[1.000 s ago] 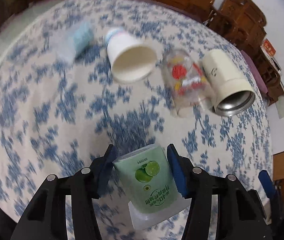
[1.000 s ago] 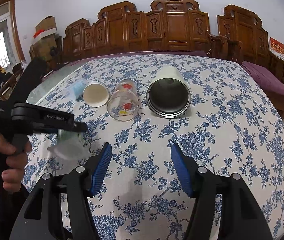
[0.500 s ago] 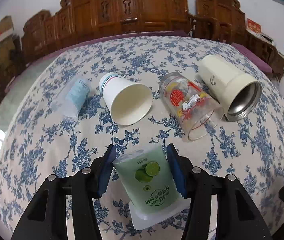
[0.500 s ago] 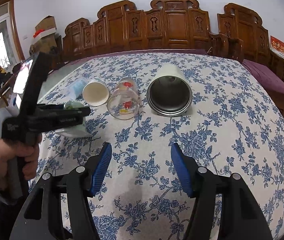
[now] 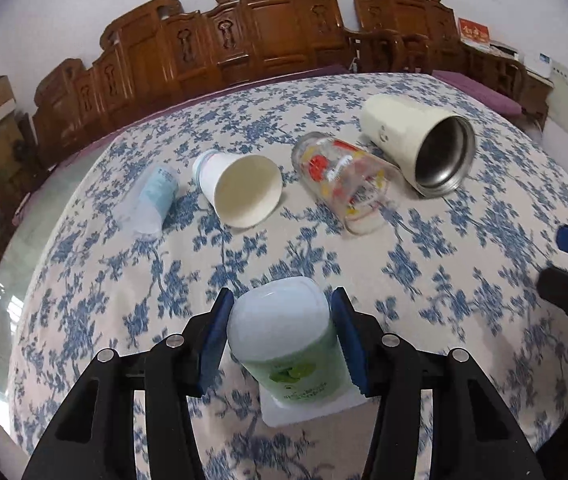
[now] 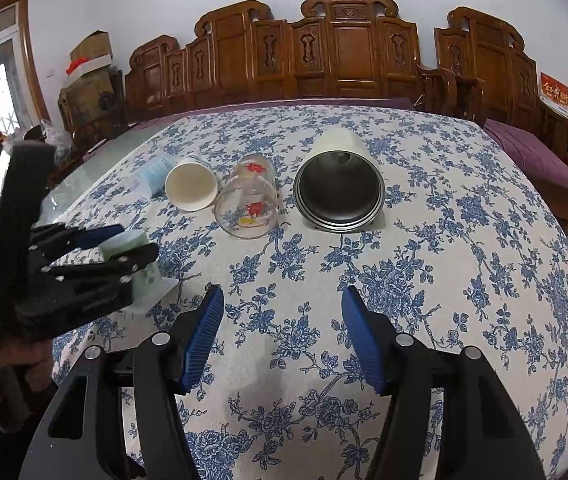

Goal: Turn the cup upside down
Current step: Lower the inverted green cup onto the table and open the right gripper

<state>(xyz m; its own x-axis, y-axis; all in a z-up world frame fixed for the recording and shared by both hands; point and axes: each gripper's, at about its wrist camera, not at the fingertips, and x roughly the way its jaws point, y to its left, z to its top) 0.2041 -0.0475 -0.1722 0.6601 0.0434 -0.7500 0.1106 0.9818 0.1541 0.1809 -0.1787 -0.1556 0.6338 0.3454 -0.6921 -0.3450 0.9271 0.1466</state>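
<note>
Jaws of the left gripper (image 5: 280,332) pinch the green cup (image 5: 288,344) by its sides, with the cup's closed base up and toward the camera and its wide square rim down against the bench (image 5: 464,280) near the front left edge. Seen from the right wrist, the cup (image 6: 132,248) sits between those blue pads with its rim on the cloth. Jaws of the right gripper (image 6: 280,336) are spread, holding nothing, above the front middle of the bench. Farther back, four vessels lie on their sides in a row: a blue-labelled plastic cup (image 5: 152,200) nearest the left edge, a paper cup (image 5: 240,188), a printed glass (image 5: 344,180) and a steel tumbler (image 5: 424,144).
</note>
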